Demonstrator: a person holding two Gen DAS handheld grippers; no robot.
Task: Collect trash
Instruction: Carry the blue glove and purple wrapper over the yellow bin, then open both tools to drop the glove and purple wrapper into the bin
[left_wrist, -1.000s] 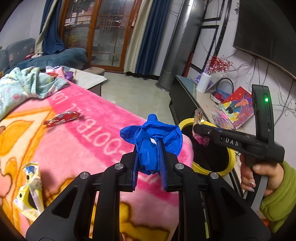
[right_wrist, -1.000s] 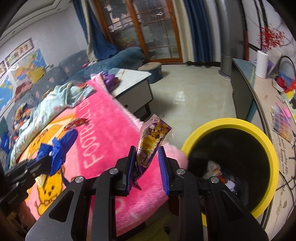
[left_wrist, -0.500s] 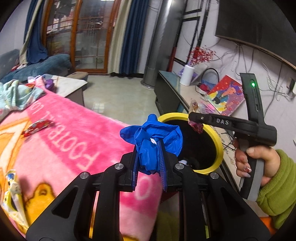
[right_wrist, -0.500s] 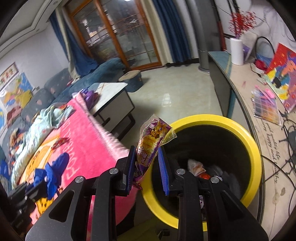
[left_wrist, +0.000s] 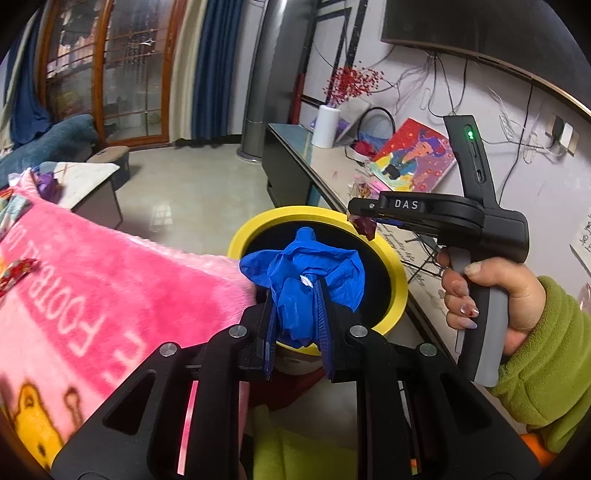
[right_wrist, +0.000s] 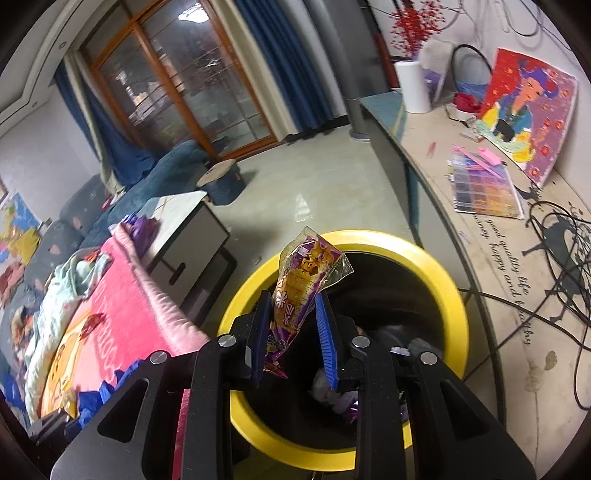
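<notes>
Carrying both loads over, you now have round yellow-rimmed black bin (right_wrist: 452, 295) beneath, pink plush blanket (left_wrist: 110, 295) behind. Left hand-held gripper (left_wrist: 297, 325) clamps crumpled blue rubber glove (left_wrist: 306, 273); right hand-held gripper (right_wrist: 291, 332) pinches purple-gold plastic snack wrapper (right_wrist: 303, 280) above bin mouth. Release looks next.

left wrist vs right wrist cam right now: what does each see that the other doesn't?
Left wrist only: the left gripper clamping a crumpled blue rubber glove, and a hand in a green fleece sleeve holding the right gripper's handle.

Right wrist only: the right gripper shut on a purple-and-gold snack wrapper, plus trash already lying inside the bin.

Both: the yellow-rimmed black bin, the pink plush blanket, the colourful portrait painting.
</notes>
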